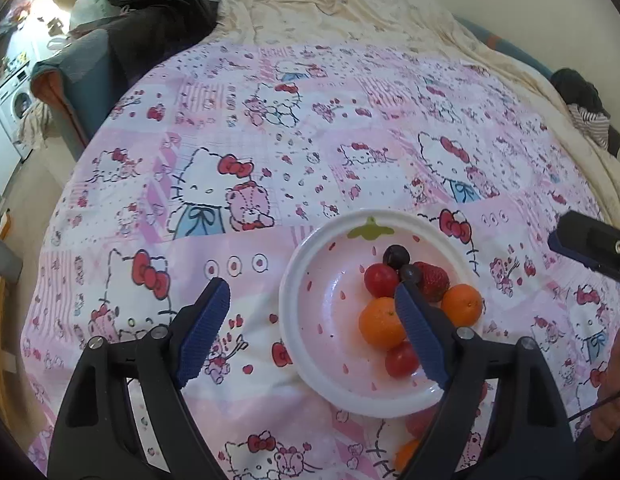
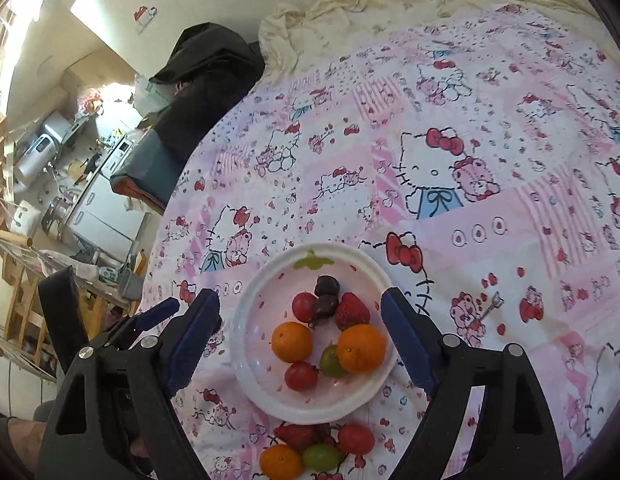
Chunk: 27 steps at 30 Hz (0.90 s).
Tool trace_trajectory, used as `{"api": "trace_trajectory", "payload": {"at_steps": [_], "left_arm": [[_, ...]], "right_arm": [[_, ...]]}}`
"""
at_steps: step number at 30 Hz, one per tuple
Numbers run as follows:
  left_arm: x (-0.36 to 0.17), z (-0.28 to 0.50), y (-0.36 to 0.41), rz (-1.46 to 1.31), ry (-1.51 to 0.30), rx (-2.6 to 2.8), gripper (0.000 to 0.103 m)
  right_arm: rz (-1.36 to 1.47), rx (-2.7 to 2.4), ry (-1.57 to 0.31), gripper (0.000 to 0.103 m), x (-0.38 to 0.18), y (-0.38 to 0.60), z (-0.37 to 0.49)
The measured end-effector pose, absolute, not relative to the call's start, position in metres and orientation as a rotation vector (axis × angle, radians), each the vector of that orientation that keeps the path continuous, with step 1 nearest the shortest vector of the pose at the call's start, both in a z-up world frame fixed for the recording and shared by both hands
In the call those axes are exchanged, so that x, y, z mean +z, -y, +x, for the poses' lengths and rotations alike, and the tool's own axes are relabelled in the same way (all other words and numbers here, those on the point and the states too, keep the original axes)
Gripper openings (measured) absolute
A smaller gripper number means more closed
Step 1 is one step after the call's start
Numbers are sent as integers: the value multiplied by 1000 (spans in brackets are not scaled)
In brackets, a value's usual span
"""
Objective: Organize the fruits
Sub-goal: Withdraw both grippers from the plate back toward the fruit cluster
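Both grippers, left gripper (image 1: 314, 312) and right gripper (image 2: 299, 326), are held wide apart and empty over the plate (image 2: 249, 384) on the bed, probably lined up so the leftover fruit pile (image 2: 322, 450) below it can be picked up next.

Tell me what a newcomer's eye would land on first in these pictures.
First the white strawberry-print plate in the middle of the pink Hello Kitty bedsheet, holding two oranges, cherry tomatoes, a strawberry, dark grapes and a green grape. Next, the loose fruit pile on the sheet just below the plate. Both claws, left and right, hang open above the plate.
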State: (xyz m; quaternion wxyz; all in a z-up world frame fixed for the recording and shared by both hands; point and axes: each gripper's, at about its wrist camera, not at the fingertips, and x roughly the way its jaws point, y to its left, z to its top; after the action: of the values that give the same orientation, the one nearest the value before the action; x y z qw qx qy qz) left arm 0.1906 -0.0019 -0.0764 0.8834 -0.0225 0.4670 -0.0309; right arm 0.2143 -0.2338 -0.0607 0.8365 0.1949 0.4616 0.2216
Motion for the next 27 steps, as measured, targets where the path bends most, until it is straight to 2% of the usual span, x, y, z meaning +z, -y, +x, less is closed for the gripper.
{"api": "trace_trajectory", "payload": {"at_steps": [5, 9, 27], "left_arm": [[-63, 178, -6, -89, -944, -59, 83], [-53, 168, -12, -96, -921, -46, 91], [-55, 123, -10, -114, -977, -73, 91]], "right_arm": [[425, 453, -956, 85, -51, 243, 203], [439, 435, -948, 85, -46, 252, 193], [484, 323, -1007, 85, -57, 275, 131]]}}
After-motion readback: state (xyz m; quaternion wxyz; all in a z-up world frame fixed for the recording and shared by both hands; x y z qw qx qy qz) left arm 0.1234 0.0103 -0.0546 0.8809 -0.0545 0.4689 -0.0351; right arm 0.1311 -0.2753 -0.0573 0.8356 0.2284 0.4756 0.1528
